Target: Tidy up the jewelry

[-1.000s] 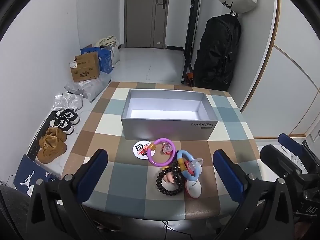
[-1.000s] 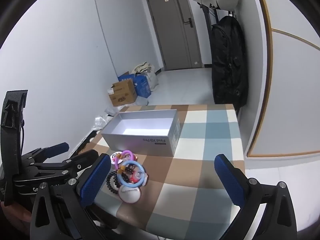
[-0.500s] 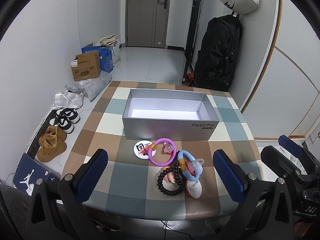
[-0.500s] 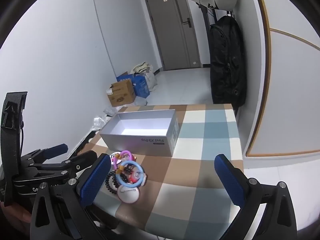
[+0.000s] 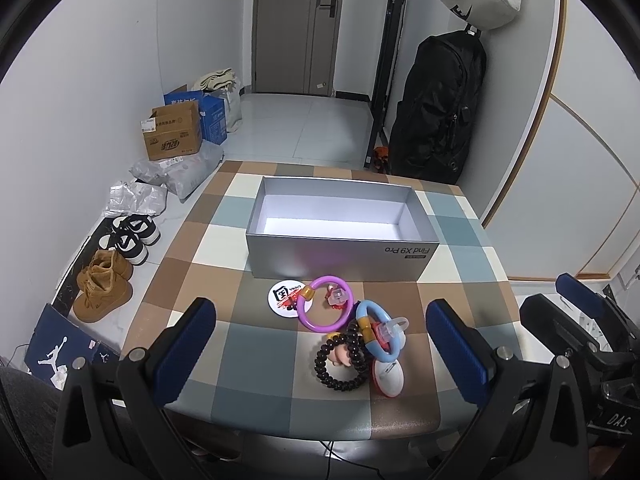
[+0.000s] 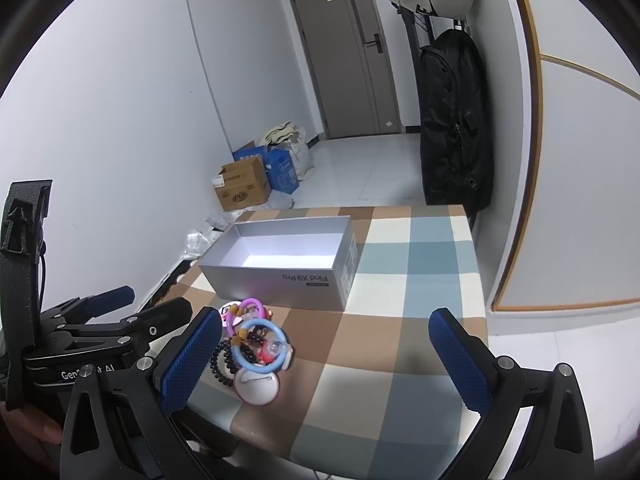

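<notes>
Both grippers, left (image 5: 320,332) and right (image 6: 325,346), hover with blue textured fingers (image 5: 188,330) spread wide, holding nothing. In front of the open grey cardboard box (image 5: 340,232) on the checked worktop (image 5: 456,220) lies the jewelry: a purple plastic ring (image 5: 325,309), a blue ring (image 5: 378,330), a dark beaded bracelet (image 5: 340,362) and two round white badges (image 5: 285,298).

Both tongs sit slightly farther back from the bench (image 5: 224,300) than a second ago: the silver box (image 5: 340,256) and the jewelry pile (image 5: 348,332) appear a little smaller and lower in view.
</notes>
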`<action>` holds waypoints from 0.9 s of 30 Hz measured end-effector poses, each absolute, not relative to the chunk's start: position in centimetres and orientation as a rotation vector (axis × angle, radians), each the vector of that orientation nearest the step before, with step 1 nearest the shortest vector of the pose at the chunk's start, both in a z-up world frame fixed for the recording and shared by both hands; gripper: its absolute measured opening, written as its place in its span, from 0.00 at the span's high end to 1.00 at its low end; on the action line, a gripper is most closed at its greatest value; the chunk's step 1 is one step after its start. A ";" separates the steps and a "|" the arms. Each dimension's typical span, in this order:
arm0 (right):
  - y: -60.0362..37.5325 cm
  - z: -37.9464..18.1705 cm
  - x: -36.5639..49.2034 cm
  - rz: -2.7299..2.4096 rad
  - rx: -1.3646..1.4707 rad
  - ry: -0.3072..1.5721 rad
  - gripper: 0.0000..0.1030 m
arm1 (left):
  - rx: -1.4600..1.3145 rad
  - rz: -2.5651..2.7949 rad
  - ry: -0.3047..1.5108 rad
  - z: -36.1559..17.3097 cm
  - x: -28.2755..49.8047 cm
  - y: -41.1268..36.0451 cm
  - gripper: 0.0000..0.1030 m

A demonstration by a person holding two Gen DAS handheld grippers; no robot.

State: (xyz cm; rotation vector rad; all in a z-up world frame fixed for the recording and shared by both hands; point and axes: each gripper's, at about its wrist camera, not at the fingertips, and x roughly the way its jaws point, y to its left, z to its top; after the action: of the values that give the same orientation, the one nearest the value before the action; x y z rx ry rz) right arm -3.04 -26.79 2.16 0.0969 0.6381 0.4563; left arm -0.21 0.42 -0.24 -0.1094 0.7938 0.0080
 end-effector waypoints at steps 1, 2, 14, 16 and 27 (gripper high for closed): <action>-26.8 2.1 -3.1 0.456 0.096 0.639 0.00 | -0.111 0.007 0.795 -0.2 -0.2 0.4 0.01; -26.8 2.1 -3.1 0.456 0.098 0.641 0.00 | -0.110 0.007 0.795 -0.2 -0.2 0.4 0.01; -26.8 2.2 -3.1 0.455 0.098 0.643 0.00 | -0.115 0.003 0.795 -0.1 -0.1 0.4 0.01; -26.8 2.2 -3.1 0.455 0.100 0.643 0.00 | -0.115 0.003 0.796 -0.1 -0.1 0.4 0.01; -26.7 2.2 -3.1 0.458 0.087 0.644 0.00 | -0.117 0.002 0.803 -0.1 -0.1 0.5 0.01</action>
State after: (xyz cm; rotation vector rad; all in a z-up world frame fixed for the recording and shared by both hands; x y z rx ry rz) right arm -3.10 -26.73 2.21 0.0866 0.6439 0.4576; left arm -0.07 0.51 -0.11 -0.1169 0.8033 0.0016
